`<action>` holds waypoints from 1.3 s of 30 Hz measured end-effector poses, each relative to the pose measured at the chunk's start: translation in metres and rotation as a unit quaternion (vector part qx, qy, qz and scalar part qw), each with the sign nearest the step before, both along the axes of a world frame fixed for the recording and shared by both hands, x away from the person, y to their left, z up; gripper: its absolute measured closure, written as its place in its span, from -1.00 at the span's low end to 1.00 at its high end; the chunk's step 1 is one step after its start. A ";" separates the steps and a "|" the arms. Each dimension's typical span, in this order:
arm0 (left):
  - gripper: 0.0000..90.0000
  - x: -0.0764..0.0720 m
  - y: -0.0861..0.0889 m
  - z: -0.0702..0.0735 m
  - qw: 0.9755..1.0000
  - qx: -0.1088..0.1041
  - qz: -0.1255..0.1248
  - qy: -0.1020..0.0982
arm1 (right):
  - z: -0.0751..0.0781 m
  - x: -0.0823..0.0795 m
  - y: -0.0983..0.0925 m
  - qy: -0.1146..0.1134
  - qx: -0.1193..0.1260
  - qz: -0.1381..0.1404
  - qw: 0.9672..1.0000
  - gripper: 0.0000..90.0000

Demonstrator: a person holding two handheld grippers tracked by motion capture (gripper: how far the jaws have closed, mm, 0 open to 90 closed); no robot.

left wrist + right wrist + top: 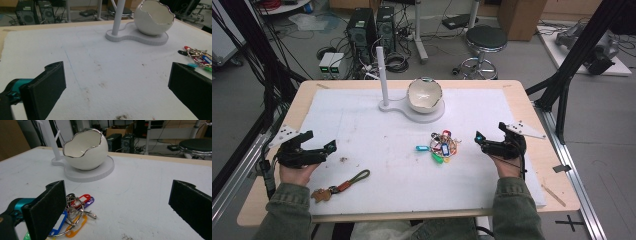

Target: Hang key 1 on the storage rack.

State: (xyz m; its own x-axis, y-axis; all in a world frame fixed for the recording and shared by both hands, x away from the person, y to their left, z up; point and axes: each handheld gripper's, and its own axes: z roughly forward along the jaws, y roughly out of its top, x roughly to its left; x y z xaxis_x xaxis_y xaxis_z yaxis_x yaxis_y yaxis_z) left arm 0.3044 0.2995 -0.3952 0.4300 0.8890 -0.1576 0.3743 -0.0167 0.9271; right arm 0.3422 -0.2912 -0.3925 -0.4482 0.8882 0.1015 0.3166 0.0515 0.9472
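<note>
A bunch of keys with coloured plastic tags (440, 146) (75, 215) (198, 56) lies on the white mat, right of centre. A white egg-shaped bowl (424, 95) (155, 17) (85, 150) sits on a white stand with an upright post (382, 75) at the back. A leather key fob with an olive strap (343, 186) lies near the front edge. My left gripper (319, 141) (116, 95) rests open at the mat's left side. My right gripper (489, 134) (117, 212) is open just right of the tagged keys, empty.
The white mat (377, 150) covers most of a wooden table (542, 165). A small dark smudge (344, 160) marks the mat near my left gripper. Beyond the table stand computer towers (362, 27), a stool (484, 40) and black frame posts (572, 55).
</note>
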 end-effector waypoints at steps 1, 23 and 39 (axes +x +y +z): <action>-0.96 0.000 -0.001 0.000 1.000 0.002 -0.002 0.003 | 0.000 0.000 0.000 0.000 0.000 0.000 1.000 -0.98; -0.96 -0.008 -0.025 -0.010 0.988 0.072 -0.102 0.094 | 0.000 0.001 -0.001 0.002 0.004 0.001 1.000 -0.98; -0.96 -0.017 -0.043 -0.010 0.966 0.133 -0.169 0.145 | 0.000 0.001 -0.002 0.003 0.006 0.001 1.000 -0.98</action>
State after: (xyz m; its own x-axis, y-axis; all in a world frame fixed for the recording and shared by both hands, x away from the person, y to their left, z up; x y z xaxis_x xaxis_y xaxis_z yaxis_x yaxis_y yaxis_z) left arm 0.2876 0.2569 -0.4056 0.6754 0.7307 -0.1001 0.5488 -0.4072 0.7301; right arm 0.3433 -0.2933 -0.3928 -0.4490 0.8860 0.1154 0.3229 0.0404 0.9456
